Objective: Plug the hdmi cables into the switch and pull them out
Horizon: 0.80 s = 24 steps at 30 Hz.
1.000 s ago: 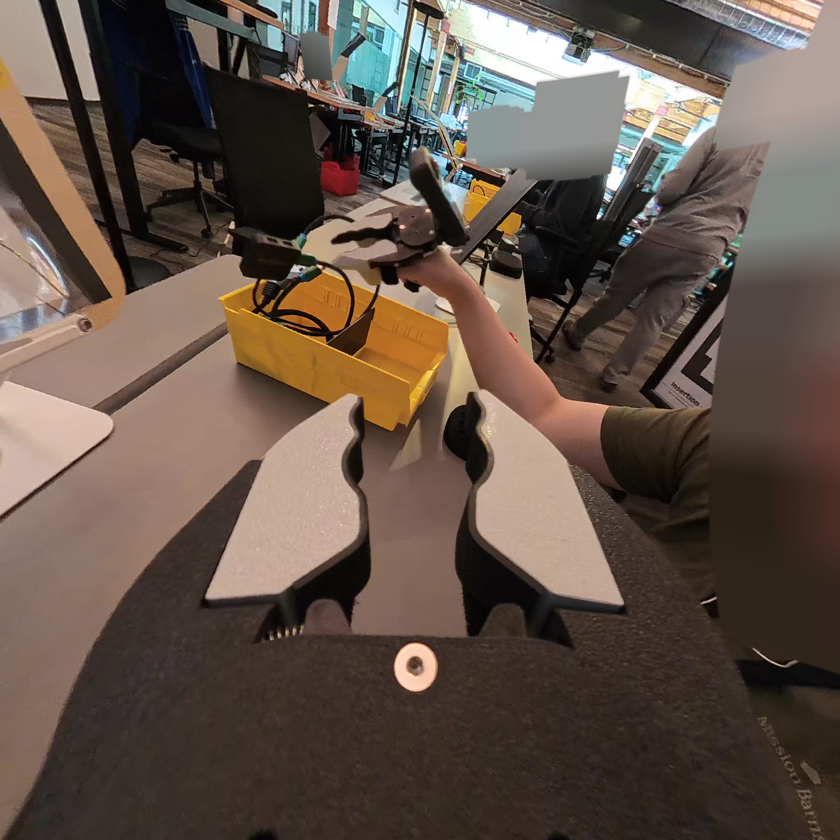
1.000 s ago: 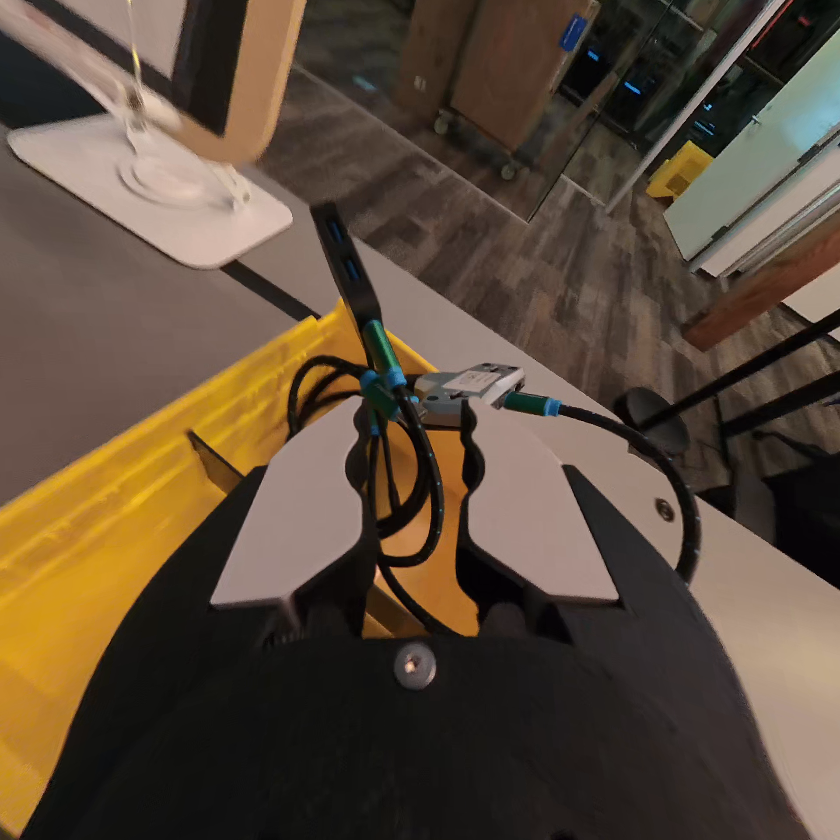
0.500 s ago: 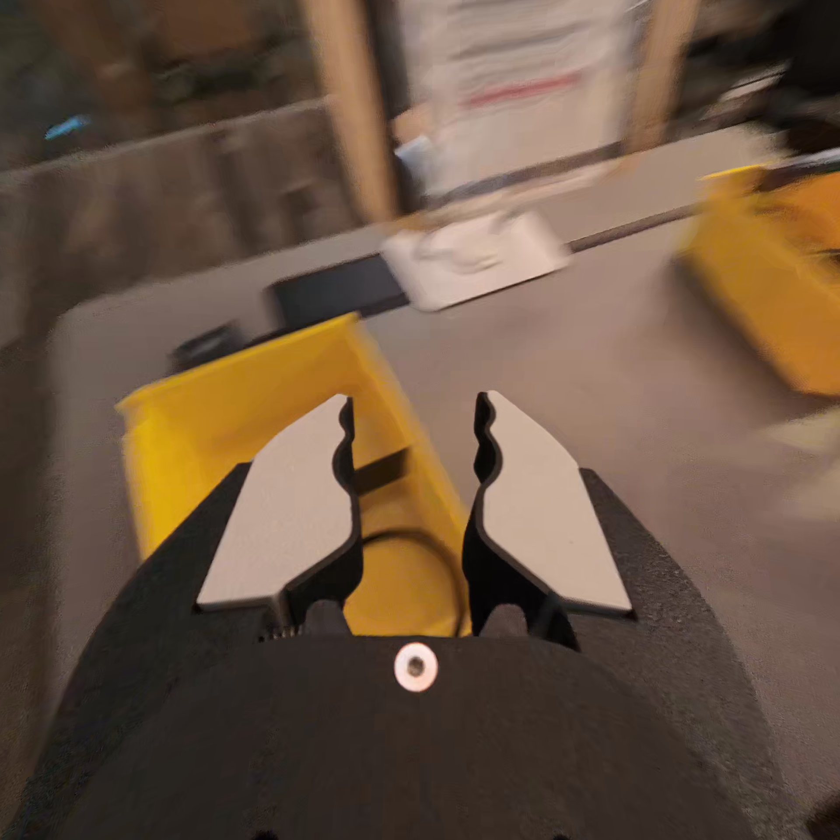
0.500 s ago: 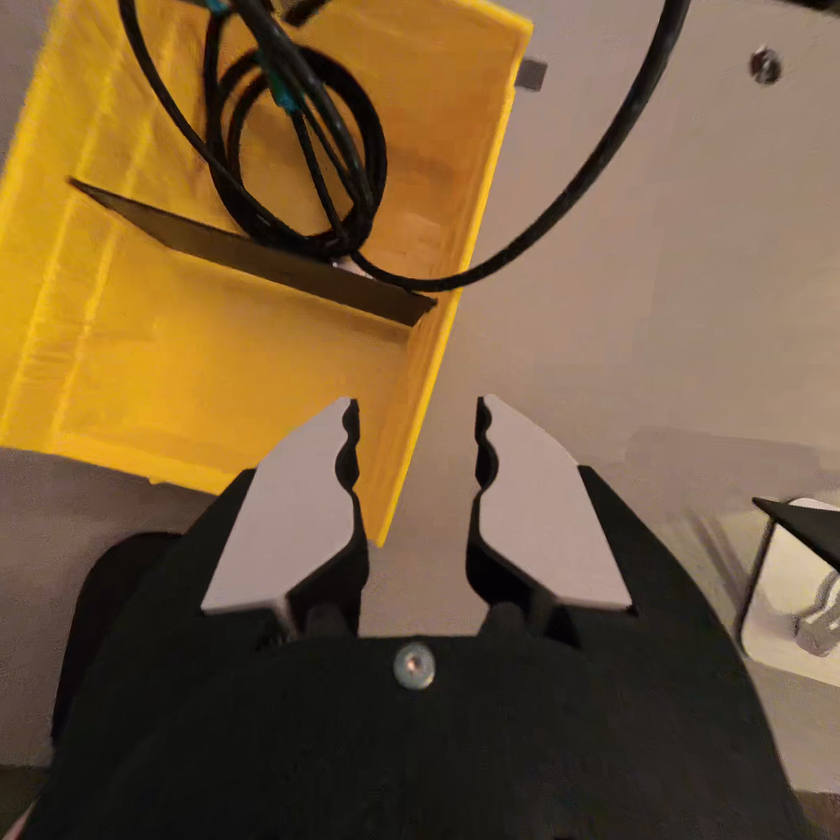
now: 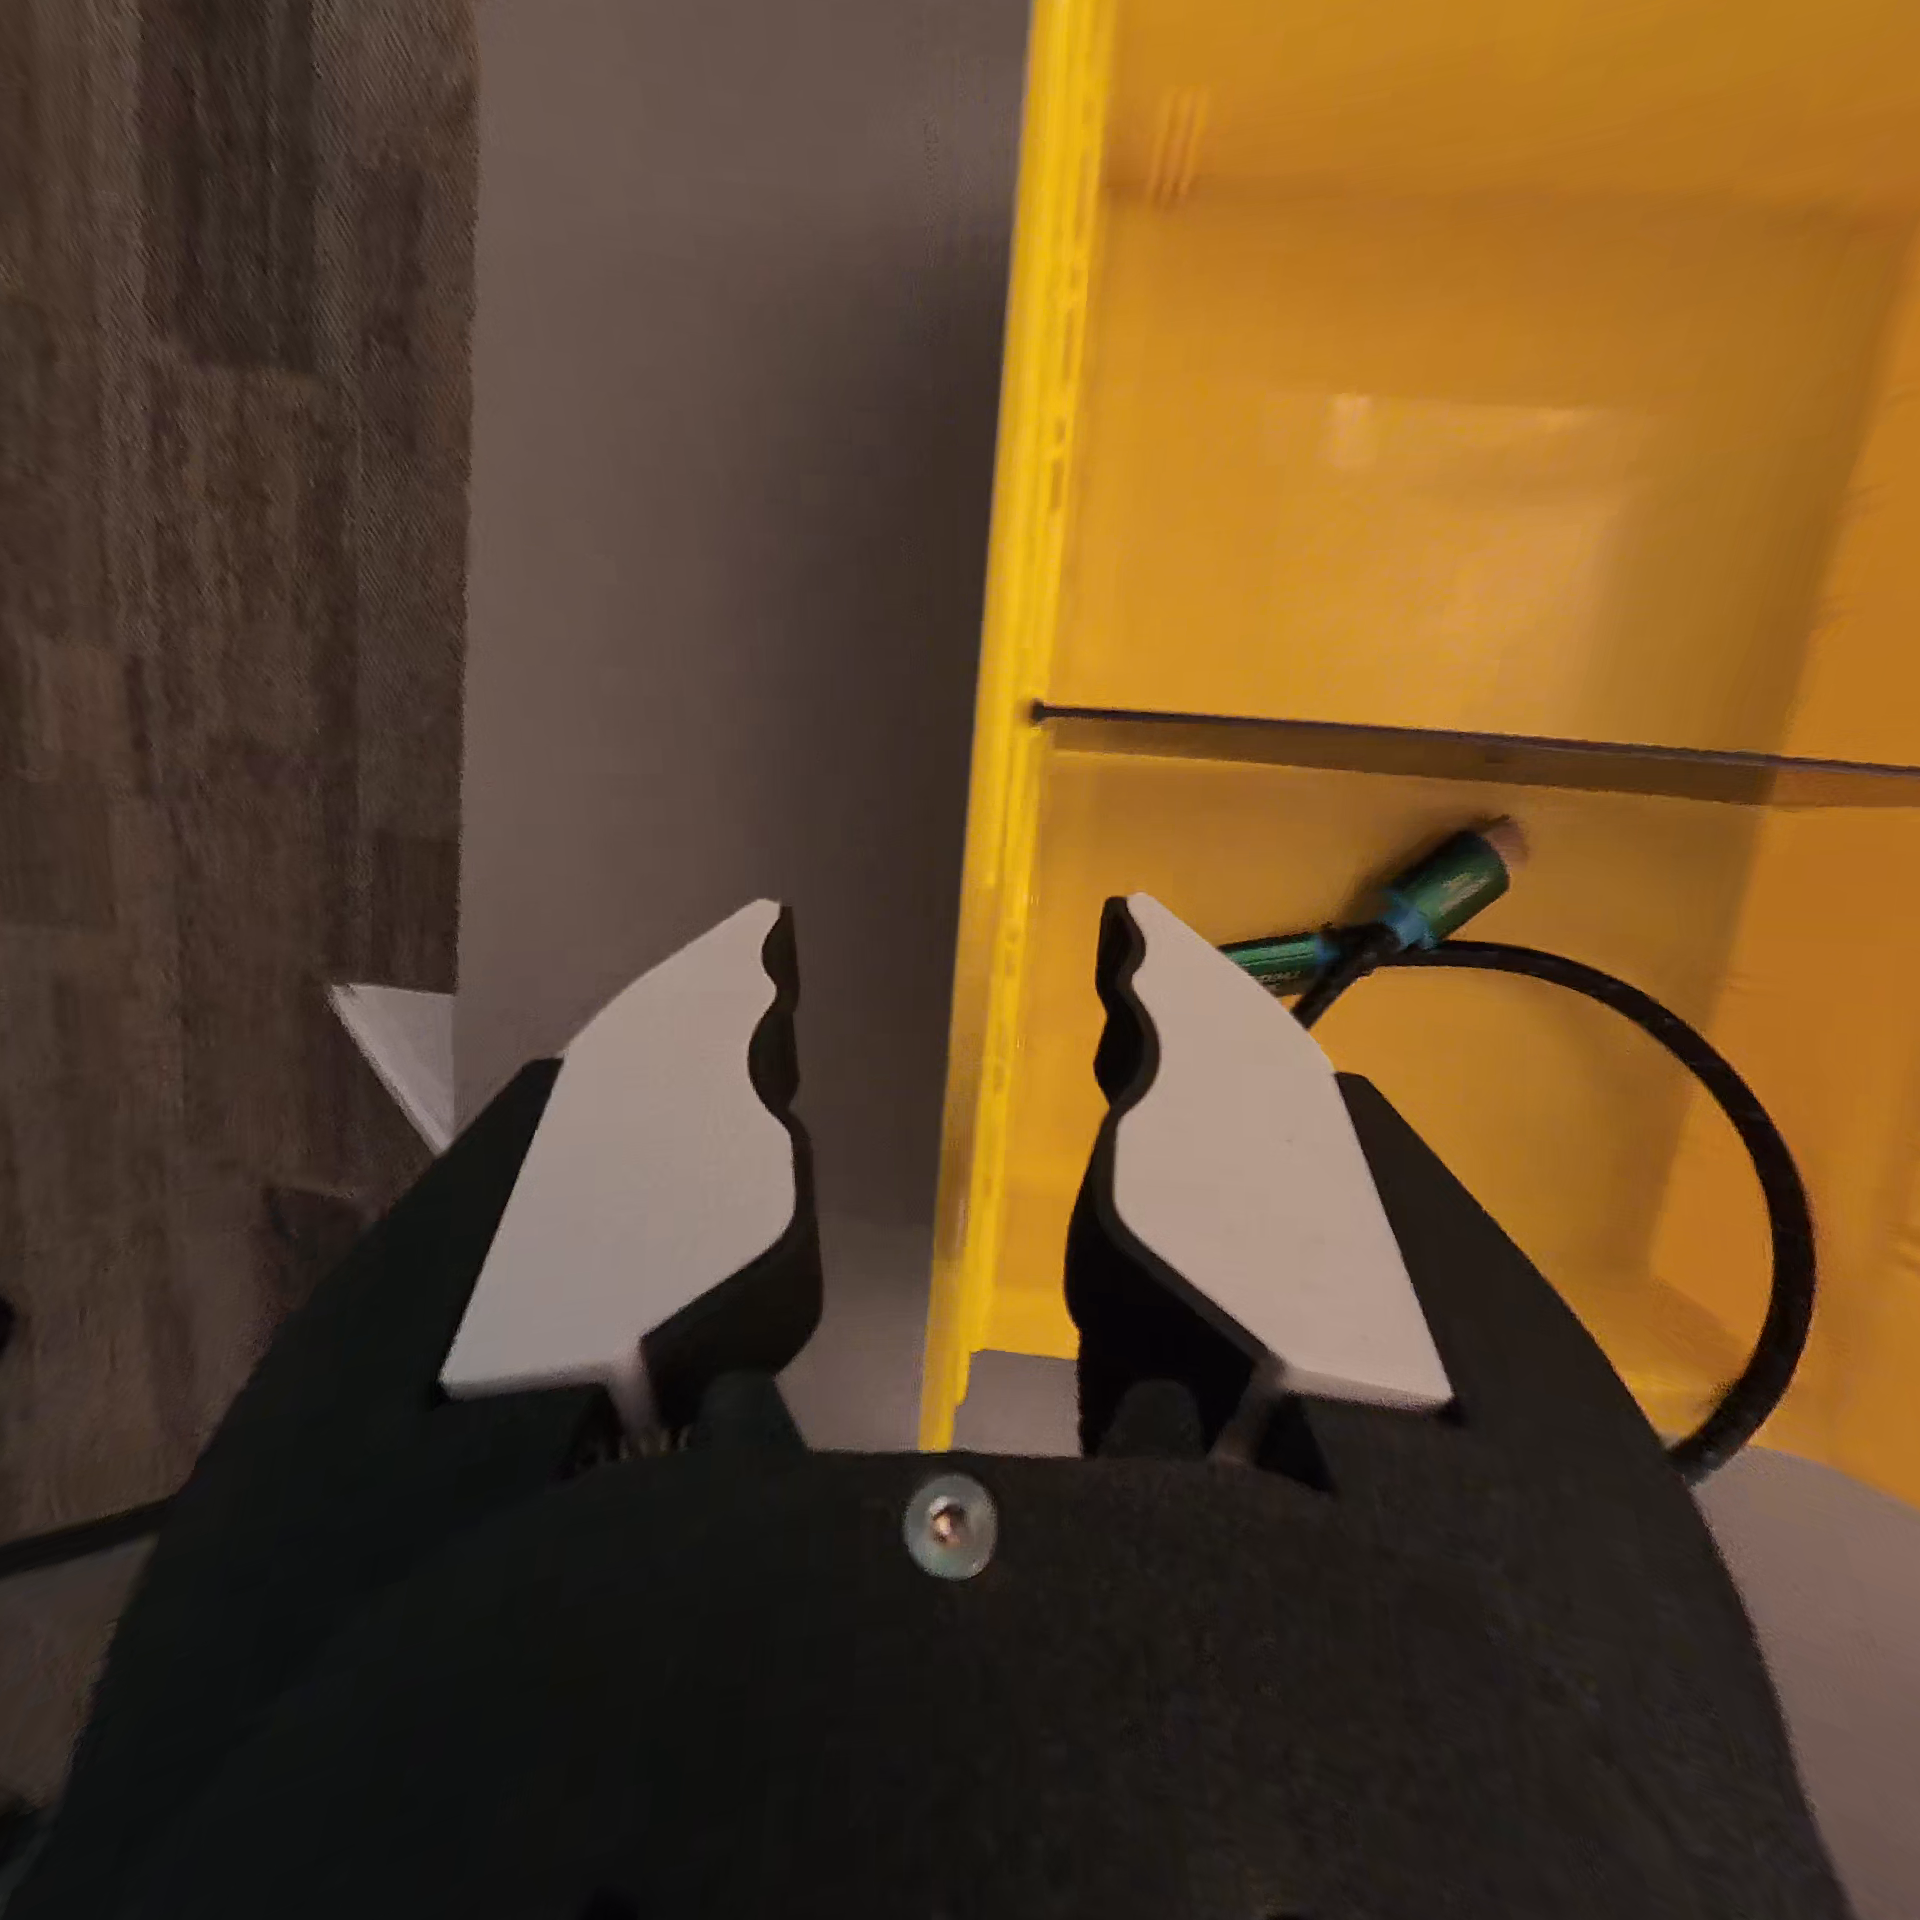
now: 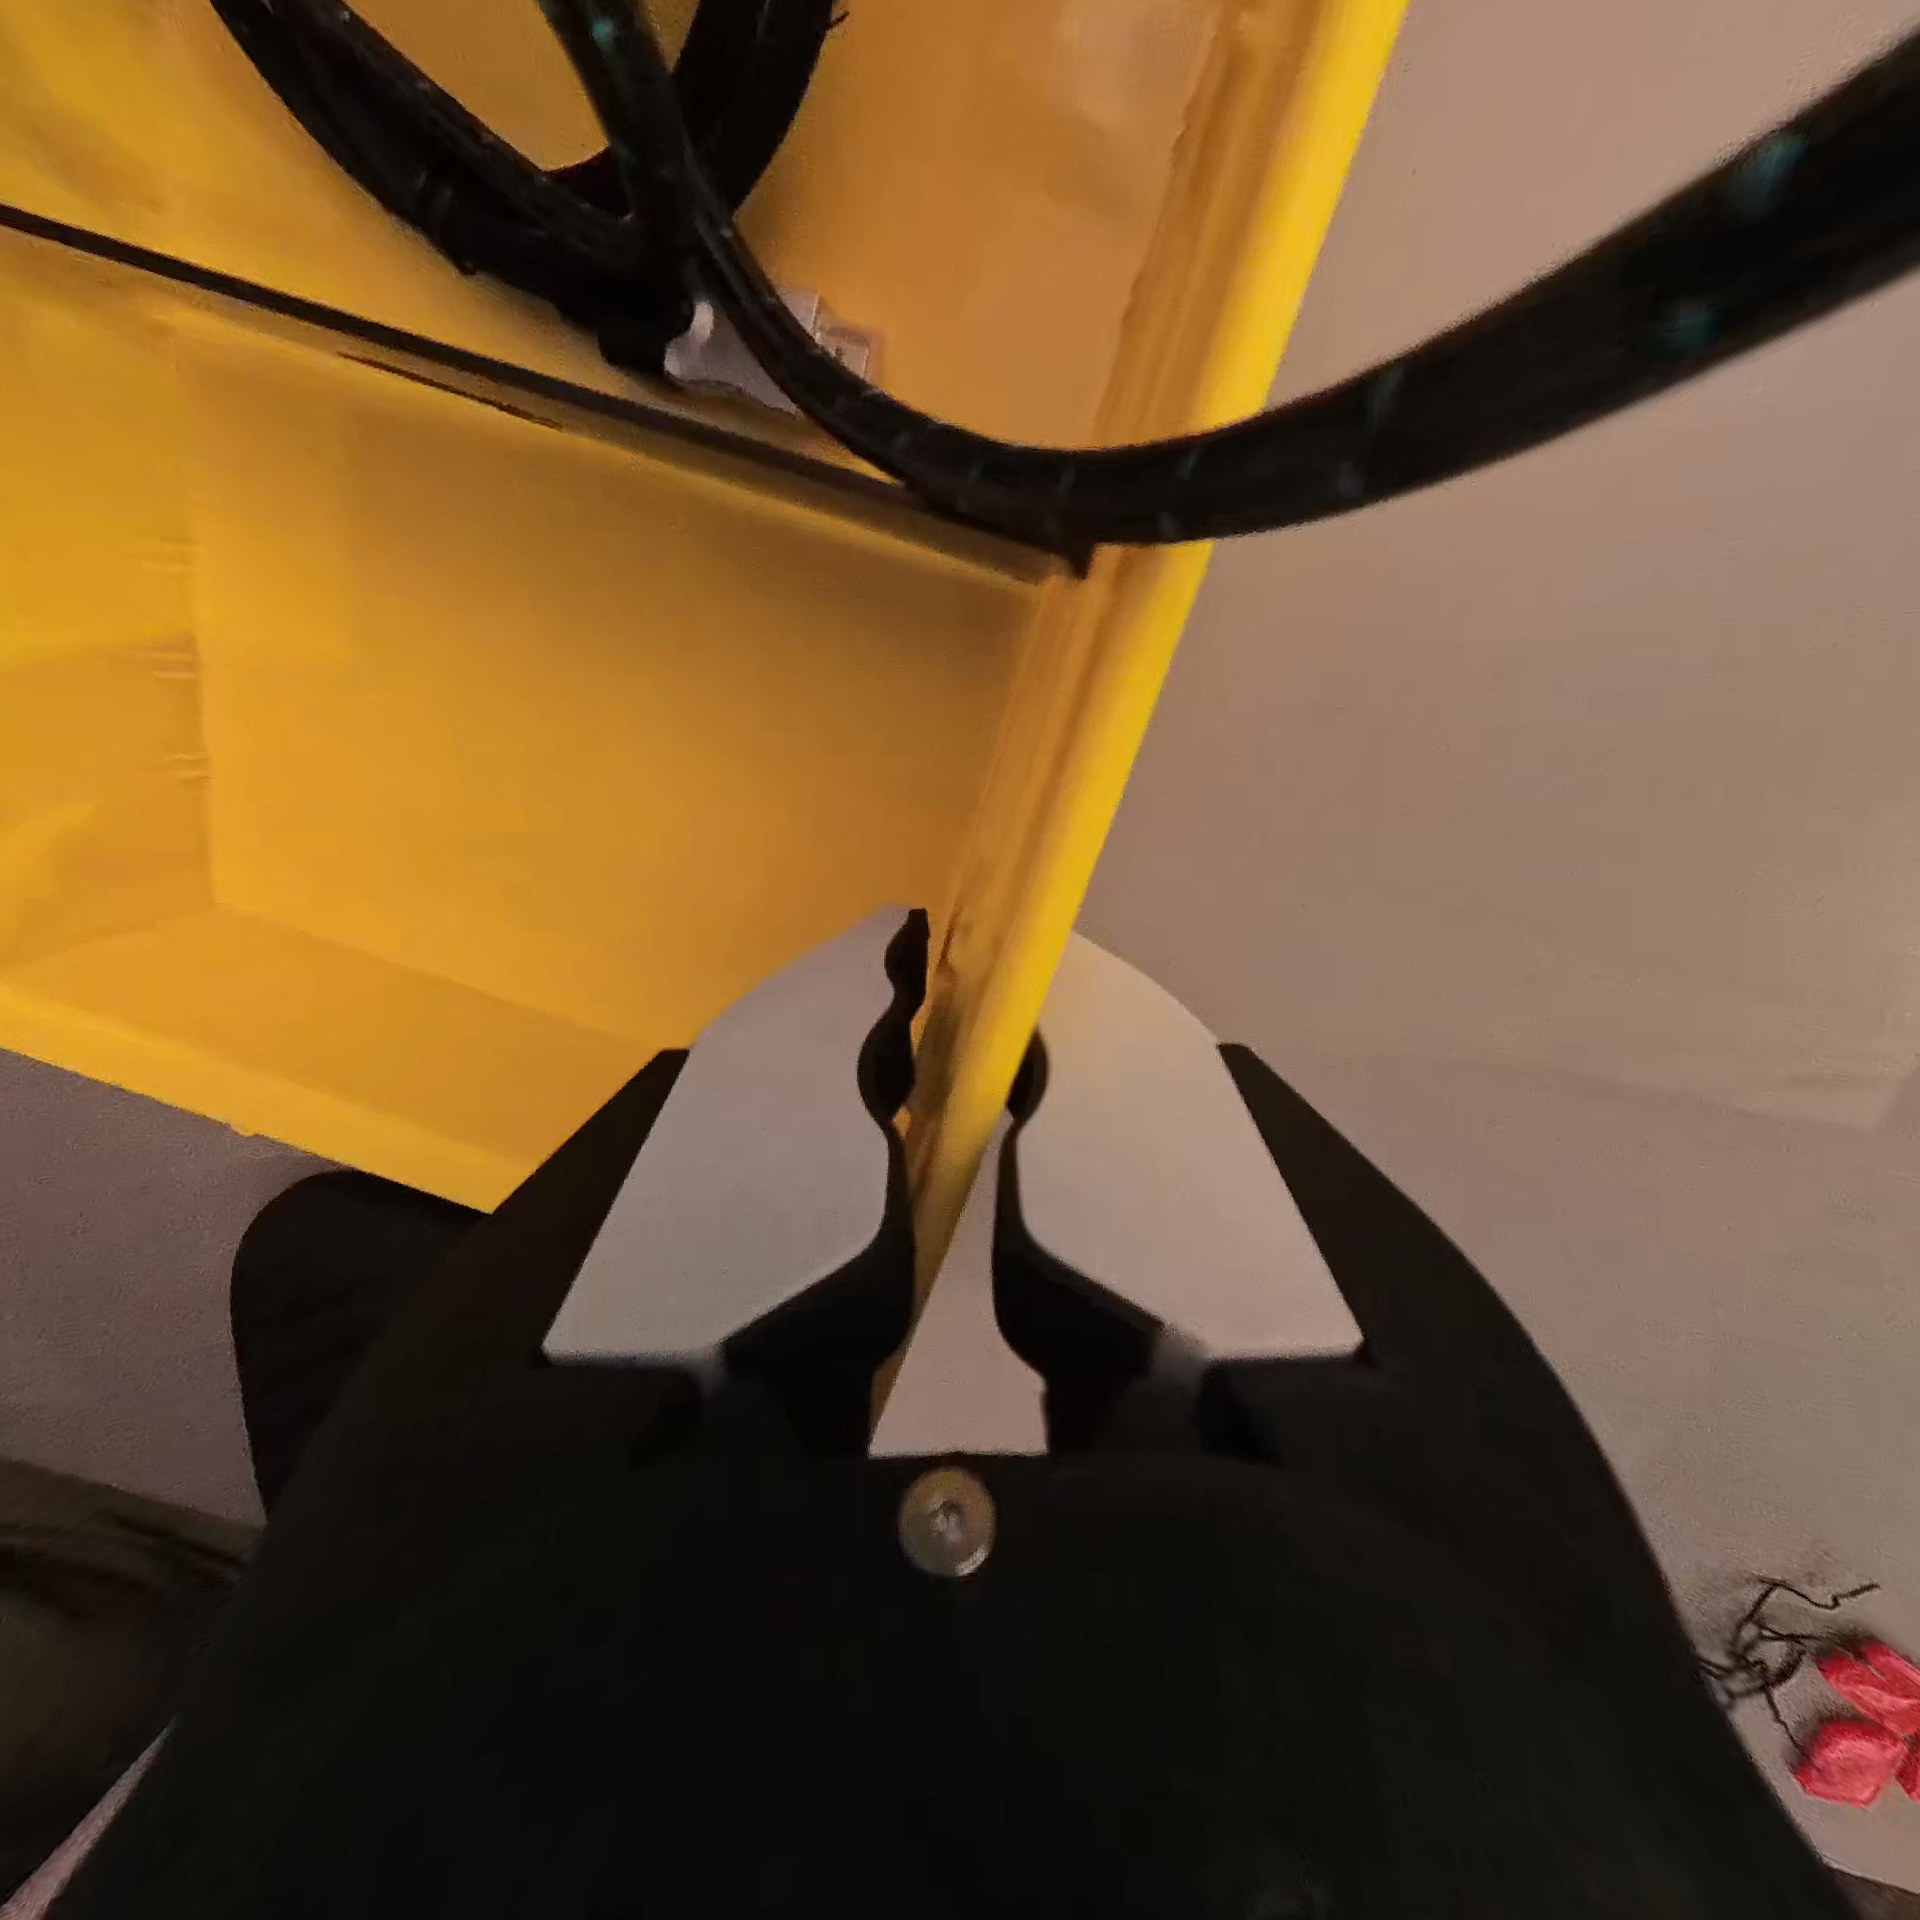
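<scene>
Over the grey table (image 5: 717, 520) we see two yellow bins, one under each gripper. Our left gripper (image 5: 943, 1039) hangs with its jaws wide apart and nothing between them, straddling the long wall of the left bin (image 5: 1023, 935). In that bin's near compartment, short of a thin dark divider (image 5: 1455, 748), lies a black cable (image 5: 1756, 1195) curled in a loop, its green plugs (image 5: 1444, 894) near the divider.

Our right gripper (image 6: 961, 1049) has its jaws nearly closed, pinching the side wall of the right bin (image 6: 1101, 727). Beyond that bin's divider (image 6: 623, 400), black cables (image 6: 499, 177) lie coiled, and one cable (image 6: 1455, 416) runs out over the wall to the right. We cannot make out the switch in either view. Some red bits (image 6: 1860, 1725) lie on the table at far right.
</scene>
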Available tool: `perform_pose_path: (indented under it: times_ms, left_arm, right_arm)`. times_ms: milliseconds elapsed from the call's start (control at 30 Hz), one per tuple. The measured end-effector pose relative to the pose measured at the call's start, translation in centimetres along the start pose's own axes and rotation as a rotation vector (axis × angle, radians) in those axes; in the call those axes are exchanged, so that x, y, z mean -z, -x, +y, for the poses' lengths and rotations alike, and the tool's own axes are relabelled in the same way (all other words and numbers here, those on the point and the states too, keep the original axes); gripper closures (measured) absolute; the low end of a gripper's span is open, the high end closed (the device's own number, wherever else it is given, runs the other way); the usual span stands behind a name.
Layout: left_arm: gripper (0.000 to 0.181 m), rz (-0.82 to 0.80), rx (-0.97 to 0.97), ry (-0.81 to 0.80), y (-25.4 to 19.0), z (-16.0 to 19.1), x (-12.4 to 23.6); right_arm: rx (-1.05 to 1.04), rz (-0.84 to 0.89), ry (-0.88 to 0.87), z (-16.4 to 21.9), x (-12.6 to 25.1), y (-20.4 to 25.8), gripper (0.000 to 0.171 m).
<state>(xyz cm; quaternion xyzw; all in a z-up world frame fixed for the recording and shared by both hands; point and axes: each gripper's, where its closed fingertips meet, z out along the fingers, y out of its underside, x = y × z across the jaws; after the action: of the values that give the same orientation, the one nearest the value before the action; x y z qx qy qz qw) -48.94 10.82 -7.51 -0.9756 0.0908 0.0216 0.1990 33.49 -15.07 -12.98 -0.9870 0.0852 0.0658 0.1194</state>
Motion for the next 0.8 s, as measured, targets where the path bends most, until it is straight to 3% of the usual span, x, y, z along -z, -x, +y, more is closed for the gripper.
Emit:
perform_pose_path:
  times_ms: [167, 233, 333, 467, 800]
  left_arm:
    - [0.147, 0.13, 0.04, 0.111, -0.5, 1.9, -2.5]
    - [0.174, 0.216, 0.059, 0.147, -1.8, 2.2, -2.9]
    - [0.176, 0.119, -0.065, 0.191, -2.1, 2.5, -3.0]
    - [0.175, 0.19, -0.185, 0.257, -5.5, 3.2, -2.4]
    - [0.163, 0.098, -0.416, 0.376, -12.7, 3.9, -1.7]
  right_arm:
    - [0.011, 0.04, 0.025, 0.1, 0.0, 0.0, 0.161]
    - [0.006, 0.046, 0.042, 0.3, 0.0, 0.2, 0.162]
    - [0.005, 0.043, 0.062, 0.6, 0.0, 0.7, 0.162]
    - [0.019, 0.039, 0.086, 0.6, 0.2, 1.3, 0.162]
    - [0.159, 0.01, 0.15, 0.5, -0.5, 5.4, 0.163]
